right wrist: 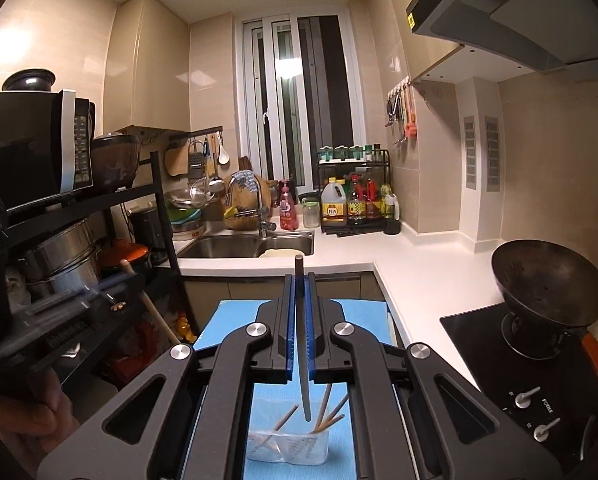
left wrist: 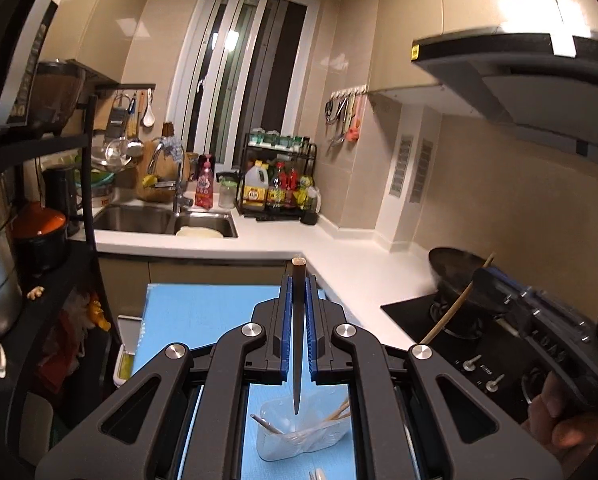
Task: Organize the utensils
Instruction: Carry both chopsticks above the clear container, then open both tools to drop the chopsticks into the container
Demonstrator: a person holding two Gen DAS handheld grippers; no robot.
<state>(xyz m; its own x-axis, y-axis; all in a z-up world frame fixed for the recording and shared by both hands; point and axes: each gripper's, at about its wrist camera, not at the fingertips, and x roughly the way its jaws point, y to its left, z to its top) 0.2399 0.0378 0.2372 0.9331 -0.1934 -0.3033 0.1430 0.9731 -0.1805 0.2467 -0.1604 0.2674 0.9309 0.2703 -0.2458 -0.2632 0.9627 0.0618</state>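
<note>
A dark chopstick (left wrist: 298,344) is clamped upright in the left tool (left wrist: 298,280), its tip above the clear container (left wrist: 299,440) on the blue mat (left wrist: 203,312). The right tool (right wrist: 299,280) pinches another chopstick (right wrist: 302,344) likewise. White desk (left wrist: 339,256) edges flank the mat.

Chopsticks (right wrist: 327,416) stand in a container (right wrist: 287,446) on a mat (right wrist: 235,320); sink (right wrist: 223,246) behind, wok (right wrist: 551,288) right

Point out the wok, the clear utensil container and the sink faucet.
wok (right wrist: 549,280): right wrist view, inner bowl.
clear utensil container (right wrist: 287,446): right wrist view, front wall.
sink faucet (right wrist: 259,200): right wrist view, upright neck.
</note>
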